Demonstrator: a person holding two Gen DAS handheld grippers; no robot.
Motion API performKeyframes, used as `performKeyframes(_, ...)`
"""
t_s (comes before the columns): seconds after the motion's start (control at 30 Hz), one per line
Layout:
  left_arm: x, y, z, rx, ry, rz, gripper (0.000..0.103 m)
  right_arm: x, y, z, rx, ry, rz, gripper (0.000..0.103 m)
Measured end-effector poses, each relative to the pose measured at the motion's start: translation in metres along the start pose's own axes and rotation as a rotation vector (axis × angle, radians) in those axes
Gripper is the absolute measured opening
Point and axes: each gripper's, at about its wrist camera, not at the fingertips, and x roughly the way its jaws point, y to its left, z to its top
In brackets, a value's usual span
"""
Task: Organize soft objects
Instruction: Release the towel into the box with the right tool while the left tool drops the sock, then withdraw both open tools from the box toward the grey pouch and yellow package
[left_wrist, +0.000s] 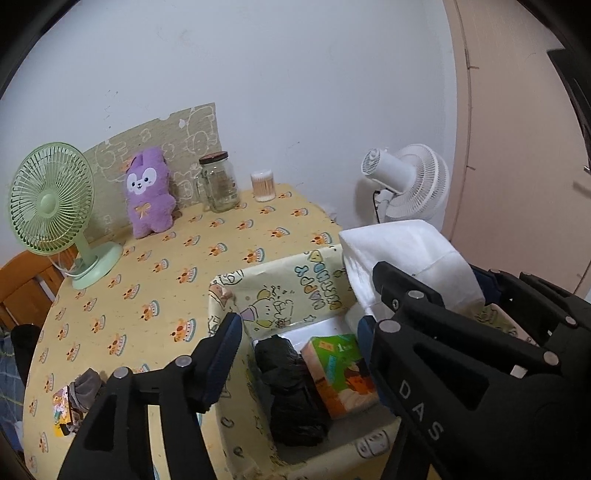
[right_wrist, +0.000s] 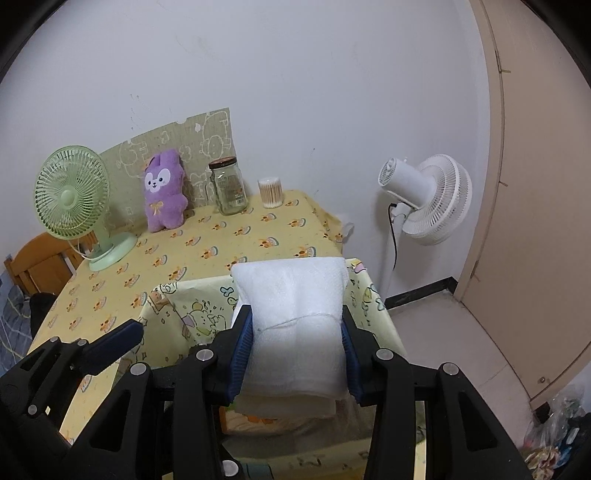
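Right tongs (right_wrist: 295, 354) clamp white foam (right_wrist: 291, 314) above bin rim (right_wrist: 192, 286).

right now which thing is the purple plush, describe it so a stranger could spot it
Start at the round table with the yellow cloth and look to its far edge by the wall. The purple plush stands upright there, between the green desk fan and the glass jar. It alone is fuzzy, with a white face and a small bow.

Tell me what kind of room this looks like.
Probably a bedroom or small living room at home: a table under a yellow cartoon tablecloth, a purple plush bunny against the wall, and a white standing fan.
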Motion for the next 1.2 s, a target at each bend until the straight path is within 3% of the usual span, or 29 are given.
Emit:
performKeyframes(0.07, 0.004, 0.003, 0.001, -0.006, 0.006, -0.011, 0.071, 0.004, 0.001, 0.001, 0.005, -0.002, 0.001, 0.055)
performKeyframes(0.13, 0.007, 0.005, 0.002, -0.013, 0.01, -0.025, 0.076, 0.007, 0.001, 0.002, 0.008, -0.002, 0.006, 0.076)
performKeyframes(0.23, 0.009, 0.008, 0.002, -0.017, 0.01, -0.034, 0.079, 0.008, 0.001, 0.003, 0.021, -0.004, -0.005, 0.089)
performKeyframes(0.47, 0.0, 0.012, 0.003, -0.02, -0.002, -0.054, 0.087, 0.005, 0.006, 0.006, 0.023, 0.025, -0.019, 0.094)
performKeyframes(1.2, -0.078, 0.052, -0.004, -0.042, -0.132, -0.025, 0.092, -0.073, 0.057, 0.01, -0.026, -0.1, -0.045, 0.098)
